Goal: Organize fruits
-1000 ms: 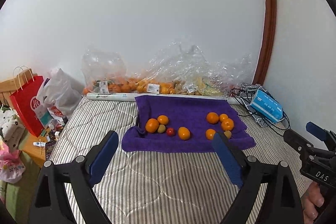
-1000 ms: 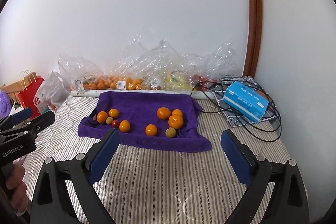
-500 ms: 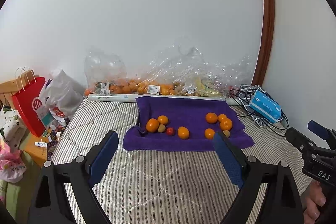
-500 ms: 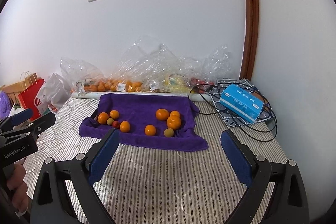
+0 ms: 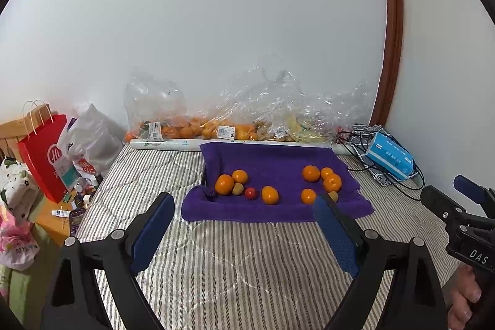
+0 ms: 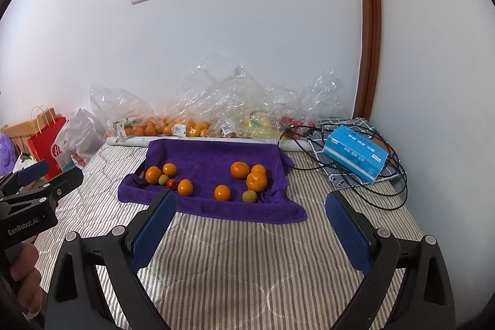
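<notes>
A purple towel (image 5: 272, 160) lies on the striped mattress (image 5: 247, 262) with loose fruit on it. Its left cluster has oranges (image 5: 224, 184), a small greenish fruit (image 5: 237, 188) and a red fruit (image 5: 251, 193). The right cluster holds several oranges (image 5: 311, 173) and a brownish fruit (image 5: 334, 194). The towel (image 6: 204, 156) and its oranges (image 6: 256, 181) show in the right wrist view too. My left gripper (image 5: 243, 204) is open and empty, short of the towel's front edge. My right gripper (image 6: 250, 200) is likewise open and empty in front of the towel.
Clear plastic bags of fruit (image 5: 222, 126) and a white roll (image 5: 167, 144) line the wall behind the towel. A blue box (image 5: 389, 155) sits on black cables at the right. A red paper bag (image 5: 43, 153) and clutter stand off the mattress's left edge.
</notes>
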